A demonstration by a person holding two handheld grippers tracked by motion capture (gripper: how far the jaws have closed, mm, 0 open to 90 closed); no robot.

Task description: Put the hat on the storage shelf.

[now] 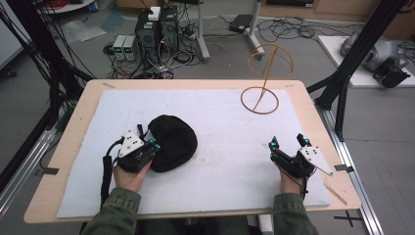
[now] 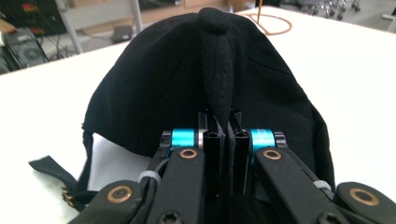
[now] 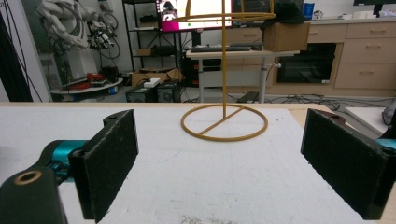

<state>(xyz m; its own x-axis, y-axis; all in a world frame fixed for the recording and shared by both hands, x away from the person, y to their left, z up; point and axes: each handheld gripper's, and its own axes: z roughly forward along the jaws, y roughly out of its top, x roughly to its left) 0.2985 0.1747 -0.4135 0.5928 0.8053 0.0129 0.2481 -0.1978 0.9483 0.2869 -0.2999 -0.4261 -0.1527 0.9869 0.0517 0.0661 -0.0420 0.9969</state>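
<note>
Pinching a fold of the black cap [image 2: 187,79], the left hand-held gripper [image 2: 223,135] sits clamped against its near edge.

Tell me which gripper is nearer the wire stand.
Right. The right gripper sits open, below the wire stand; the left gripper is across the table, pinching the black cap.

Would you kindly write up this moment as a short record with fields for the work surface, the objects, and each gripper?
surface: white mat on a wooden table
cap: black cap, lying on the mat's left part
stand: golden wire stand, upright at the far right of the mat, nothing on it
left gripper: left gripper, shut on a pinched fold of the cap's fabric
right gripper: right gripper, open, holding nothing, pointing toward the stand
contact: right gripper apart from the stand
</note>
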